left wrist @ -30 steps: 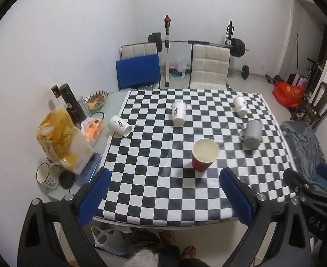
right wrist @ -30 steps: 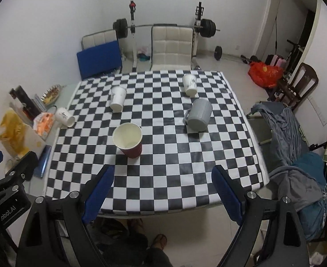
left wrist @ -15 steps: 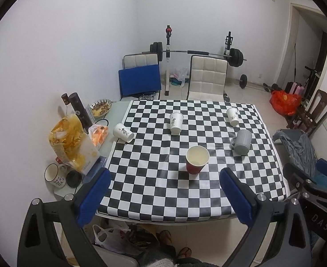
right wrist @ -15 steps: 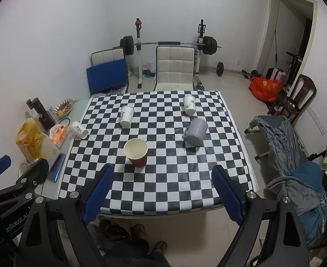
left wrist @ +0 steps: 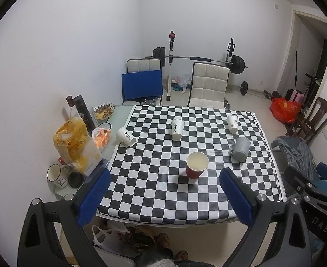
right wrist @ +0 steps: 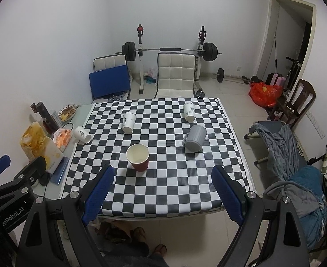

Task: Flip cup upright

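- Found the left gripper (left wrist: 163, 178) with its jaws wide apart and nothing between them.
- Found the right gripper (right wrist: 163, 173) the same way: jaws spread, gripping nothing.
- Saw both held high and back from the near edge of the checkered cloth (left wrist: 152, 191), well apart from every cup.
- Noted the red cup (left wrist: 196, 165) nearest the jaws, standing upright with its open mouth showing, so needing no flip.
- Placed the grey mug (left wrist: 240, 149) beyond it to the right, seemingly mouth-down and leaning; could not settle that from either view.
- Could not tell which way up the middle white cup (left wrist: 177, 129) and the far white cup (left wrist: 232, 124) stood.
- Spotted the tipped white cup (left wrist: 126, 136) lying on its side at the cloth's left edge, just beside the snack bag (left wrist: 74, 142).
- Judged the step in hand as choosing and approaching a cup, no grasp begun.
- Took the tipped white cup as the clearest target, nearer the left gripper's side.
- Expected the next move to call for a descent with jaws kept apart, fingers straddling the cup's wall, a light squeeze on the thin paper, then a lift and a wrist turn to set it base-down.
- Flagged the snack bag's closeness as a risk of a snag on the way in.
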Available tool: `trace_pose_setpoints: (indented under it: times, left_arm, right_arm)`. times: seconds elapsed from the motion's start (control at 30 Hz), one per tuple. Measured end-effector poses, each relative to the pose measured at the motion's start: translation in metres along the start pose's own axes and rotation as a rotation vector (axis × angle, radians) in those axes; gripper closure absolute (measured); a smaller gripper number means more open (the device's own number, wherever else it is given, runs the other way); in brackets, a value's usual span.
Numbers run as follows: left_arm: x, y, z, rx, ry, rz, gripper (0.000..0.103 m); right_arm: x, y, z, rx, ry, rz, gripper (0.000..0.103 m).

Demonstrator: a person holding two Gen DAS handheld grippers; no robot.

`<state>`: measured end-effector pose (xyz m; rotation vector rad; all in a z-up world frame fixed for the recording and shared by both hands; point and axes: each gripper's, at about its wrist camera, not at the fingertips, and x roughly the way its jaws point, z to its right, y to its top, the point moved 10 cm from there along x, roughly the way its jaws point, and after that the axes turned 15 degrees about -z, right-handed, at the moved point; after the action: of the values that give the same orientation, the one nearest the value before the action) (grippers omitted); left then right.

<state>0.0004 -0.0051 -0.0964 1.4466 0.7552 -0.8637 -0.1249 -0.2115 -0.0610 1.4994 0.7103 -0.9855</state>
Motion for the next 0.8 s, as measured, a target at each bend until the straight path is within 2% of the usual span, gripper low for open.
trace_pose_setpoints:
  times: [0.3, 0.8]
  left_arm:
    - [-0.010, 0.003, -0.003, -0.006, 0.014, 0.029, 0.003]
    - [-0.011, 0.004, -0.004, -0.002, 0.012, 0.030, 0.003]
  right_arm:
    - [-0.007, 0.005, -0.004, 0.005, -0.013, 0.011, 0.012]
    - [-0.011, 0.006, -0.004, 0.006, -0.010, 0.012, 0.011]
